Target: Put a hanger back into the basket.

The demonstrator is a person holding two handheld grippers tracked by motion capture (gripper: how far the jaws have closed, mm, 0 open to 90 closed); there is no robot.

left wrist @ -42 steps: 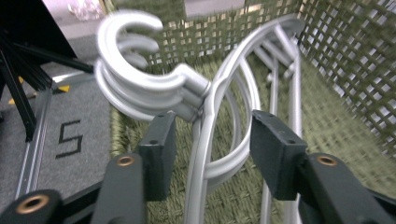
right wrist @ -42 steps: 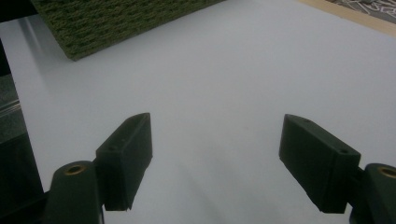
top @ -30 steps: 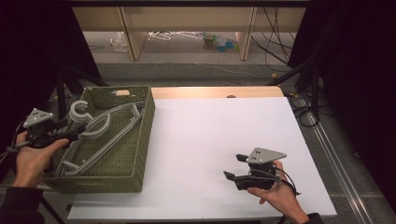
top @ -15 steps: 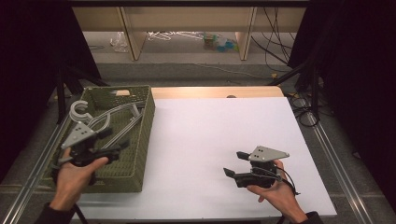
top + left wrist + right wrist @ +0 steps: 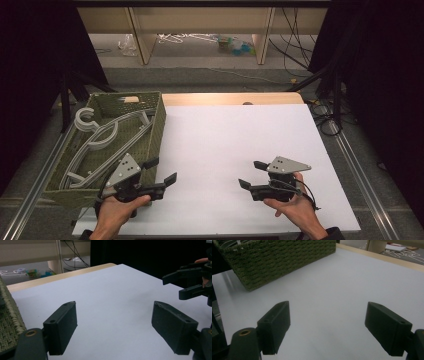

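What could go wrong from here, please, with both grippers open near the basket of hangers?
1. The left gripper, jaws just opened and empty, sits right by the near corner of the woven basket; a careless move could knock or shove it.
2. The grey hangers lie overlapped in the basket, so pulling one may drag another along or catch a hook on the rim.
3. The right gripper, also open and empty, faces the left one across the white table; reaching together, they might collide.
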